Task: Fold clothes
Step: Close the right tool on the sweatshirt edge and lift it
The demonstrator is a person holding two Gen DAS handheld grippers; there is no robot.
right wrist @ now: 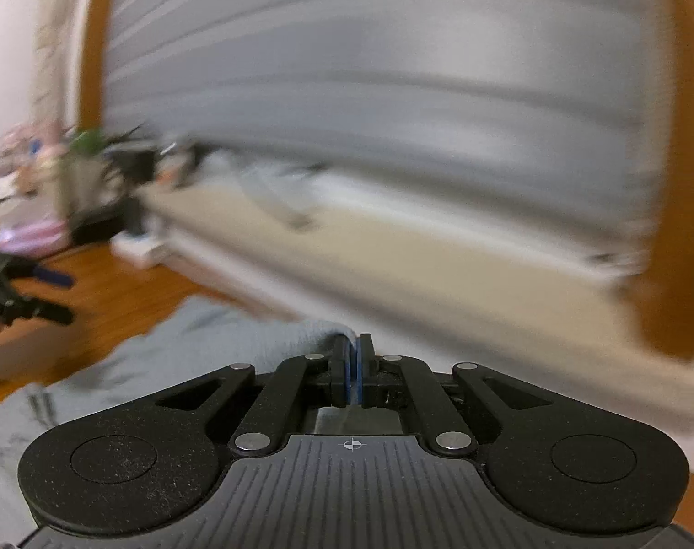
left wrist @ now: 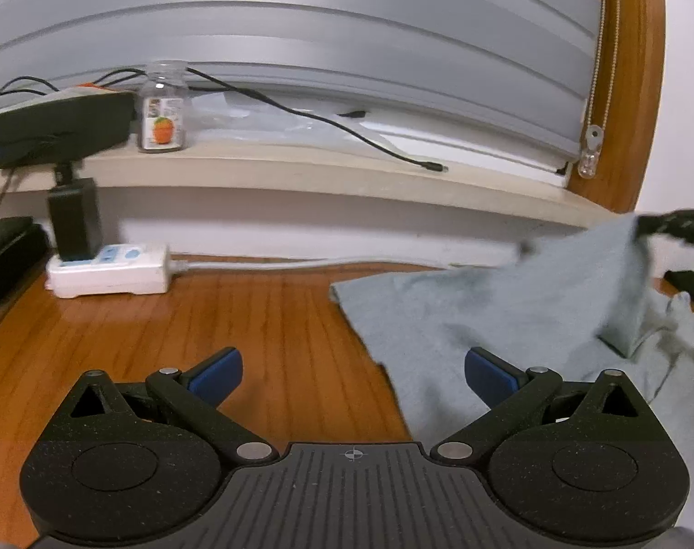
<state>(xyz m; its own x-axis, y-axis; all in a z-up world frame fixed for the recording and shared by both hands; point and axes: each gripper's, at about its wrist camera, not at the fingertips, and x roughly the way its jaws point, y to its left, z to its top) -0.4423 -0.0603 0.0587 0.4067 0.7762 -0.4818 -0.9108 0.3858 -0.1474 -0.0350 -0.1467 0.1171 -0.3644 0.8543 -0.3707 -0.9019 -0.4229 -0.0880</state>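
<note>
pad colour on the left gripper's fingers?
Blue pads on black arms; clearest in the left wrist view.

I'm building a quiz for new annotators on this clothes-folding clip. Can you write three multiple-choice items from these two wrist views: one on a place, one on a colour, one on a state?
1. Where does the clear bottle with the orange label stand?
A. on the wooden floor
B. on the pale ledge under the blind
C. on the garment

2. What colour is the garment?
A. light grey-blue
B. red
C. black

3. What state is the right gripper in?
A. open, clear of the cloth
B. shut on nothing
C. shut on a fold of the garment

Answers:
1 B, the bottle sits on the ledge beside a black box.
2 A, the cloth shows pale grey-blue in both views.
3 C, the blue pads meet with cloth pinched between them, while the left gripper stands open.
</note>
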